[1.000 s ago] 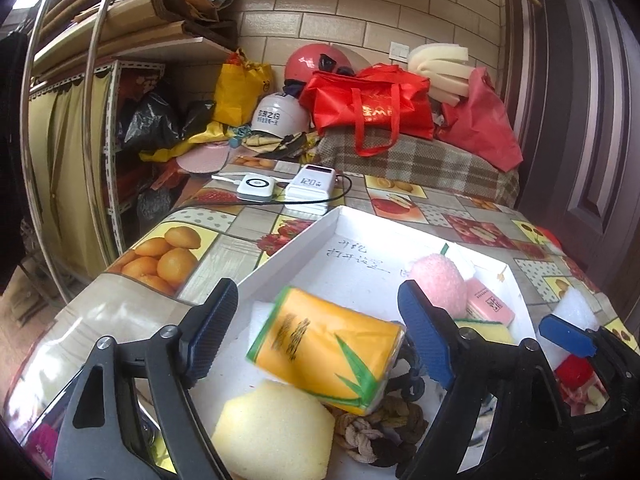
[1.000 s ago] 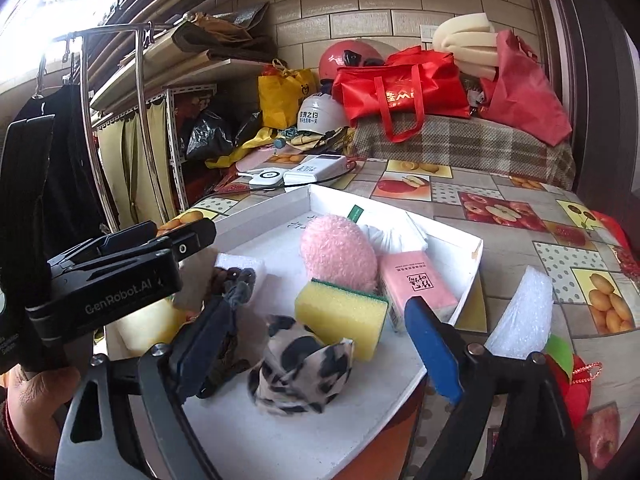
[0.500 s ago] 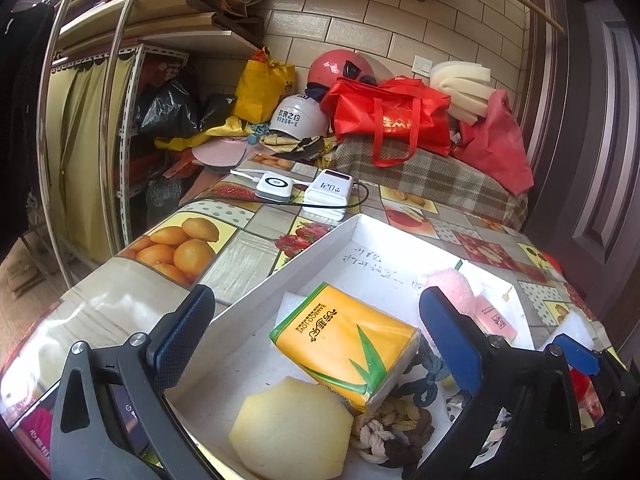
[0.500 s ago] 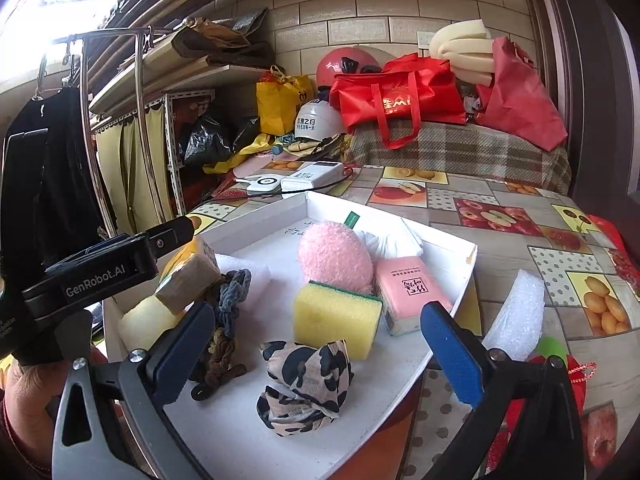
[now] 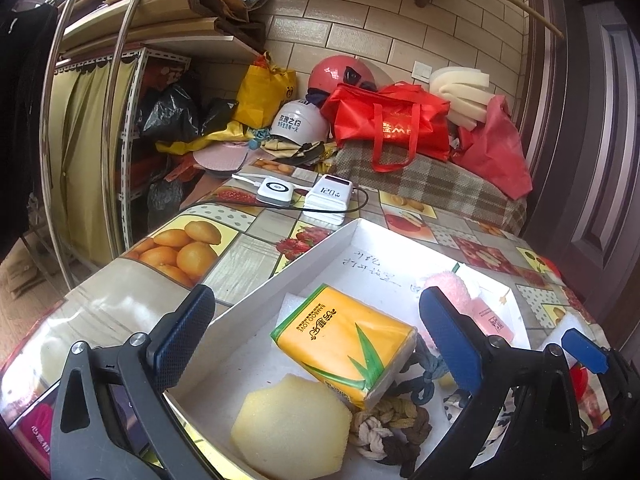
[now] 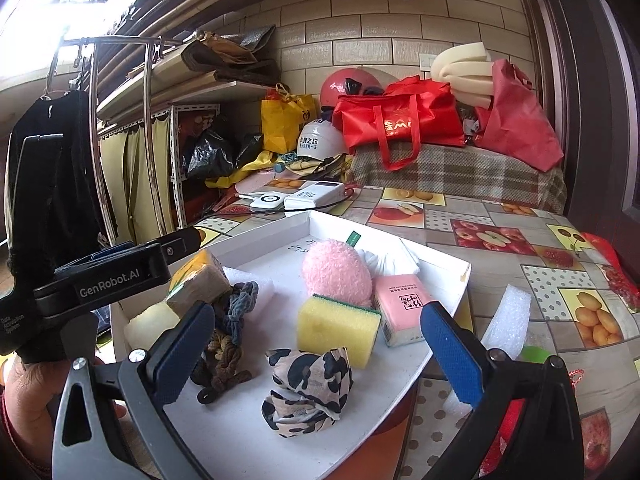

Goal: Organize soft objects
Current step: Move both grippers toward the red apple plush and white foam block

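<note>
A white tray [image 5: 312, 248] [image 6: 404, 368] holds soft things. In the left wrist view a yellow tissue pack [image 5: 344, 340] lies over a pale sponge [image 5: 292, 428] and a knotted rope [image 5: 392, 428]. My left gripper [image 5: 316, 340] is open and empty, back from the pack. In the right wrist view a yellow sponge [image 6: 338, 324], pink puff [image 6: 336, 272], pink tissue pack [image 6: 402, 308] and leopard cloth [image 6: 308, 388] lie in the tray. My right gripper [image 6: 316, 348] is open and empty, above the cloth.
Two white power banks [image 5: 304, 196] with a cable lie beyond the tray. A white foam piece [image 6: 506, 316] lies right of the tray on the fruit-print tablecloth [image 6: 520, 240]. Helmets, red bags [image 5: 392, 124] and foam are piled at the back. A metal rack [image 5: 120, 80] stands left.
My left gripper opened wider, let go of the yellow tissue pack and drew back and up. The pack now rests in the tray. My right gripper also pulled back slightly.
</note>
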A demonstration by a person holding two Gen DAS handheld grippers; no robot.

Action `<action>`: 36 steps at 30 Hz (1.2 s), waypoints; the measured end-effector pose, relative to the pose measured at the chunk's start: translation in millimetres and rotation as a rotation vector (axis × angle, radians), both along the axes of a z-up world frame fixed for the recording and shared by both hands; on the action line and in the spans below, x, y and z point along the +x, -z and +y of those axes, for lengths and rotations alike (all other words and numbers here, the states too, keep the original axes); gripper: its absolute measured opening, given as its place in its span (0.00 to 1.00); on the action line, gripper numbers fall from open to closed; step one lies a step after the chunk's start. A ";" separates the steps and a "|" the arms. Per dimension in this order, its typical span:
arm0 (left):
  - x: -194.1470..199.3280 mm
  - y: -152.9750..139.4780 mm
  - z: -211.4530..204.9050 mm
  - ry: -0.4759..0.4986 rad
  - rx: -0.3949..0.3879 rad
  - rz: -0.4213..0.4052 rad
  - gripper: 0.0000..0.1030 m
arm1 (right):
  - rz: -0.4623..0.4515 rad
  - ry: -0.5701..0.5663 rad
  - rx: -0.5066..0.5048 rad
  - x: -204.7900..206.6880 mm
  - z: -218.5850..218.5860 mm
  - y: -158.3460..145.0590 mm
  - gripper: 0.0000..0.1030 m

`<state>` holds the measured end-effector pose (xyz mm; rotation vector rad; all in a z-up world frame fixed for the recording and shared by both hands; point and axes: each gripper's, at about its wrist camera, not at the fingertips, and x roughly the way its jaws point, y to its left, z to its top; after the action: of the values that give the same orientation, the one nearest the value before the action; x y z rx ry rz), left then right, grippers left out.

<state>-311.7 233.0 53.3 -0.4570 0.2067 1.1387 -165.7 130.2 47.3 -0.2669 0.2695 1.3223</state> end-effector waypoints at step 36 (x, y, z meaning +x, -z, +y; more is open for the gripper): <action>111.5 -11.2 -113.8 0.483 0.163 0.194 1.00 | 0.053 0.157 -0.278 119.7 -74.3 19.3 0.99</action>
<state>-200.2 119.1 64.5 -0.1370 0.3689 0.7162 -46.0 56.0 28.0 -0.4367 0.5112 1.1366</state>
